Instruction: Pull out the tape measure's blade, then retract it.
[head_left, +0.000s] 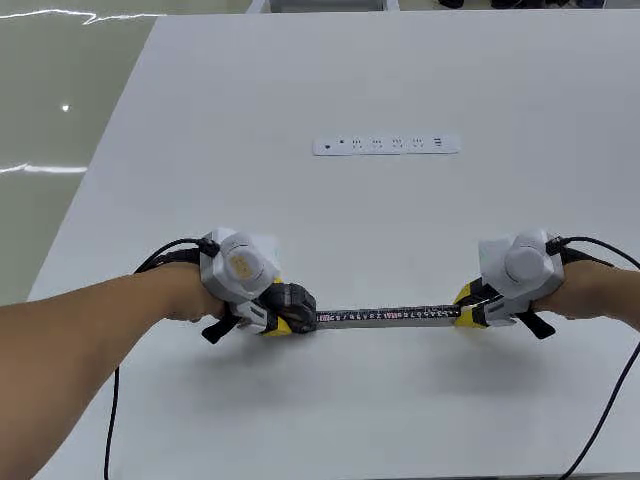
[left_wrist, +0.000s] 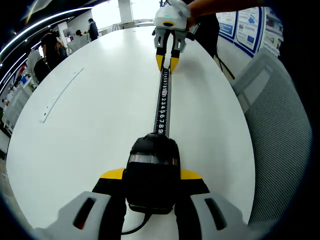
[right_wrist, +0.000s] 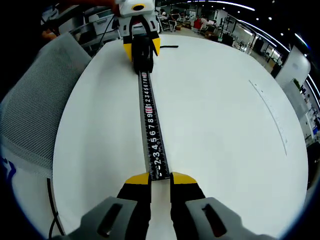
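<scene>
1. left gripper (left_wrist: 152, 176) is clamping the tape measure case (left_wrist: 152, 167). The case is sitting right between its yellow-tipped jaws, low over the white table (head_left: 400, 230).
2. right gripper (right_wrist: 160, 178) is pinching the free end of the blade (right_wrist: 150, 120), with its jaws pressed nearly together on the tip.
3. blade is running straight ahead from the right gripper's jaws into the case at the left gripper, numbers facing up. Cannot tell if it is lying on the table or hanging just above it.
4. the two grippers are facing each other, well apart, with the blade spanning the whole gap between them.
5. power strip (head_left: 386, 145) is lying far beyond both grippers and is not taking part.
6. step: the pull-out looks to be in hand or about finished, since a good length of blade is showing. Cannot tell if more is coming out.
7. next: retracting likely calls for the right gripper walking the tip back toward the case while the left gripper is gripping the case firmly. The blade should be travelling in line with the case mouth, and the tip should not be let go early, or it may snap back.
</scene>
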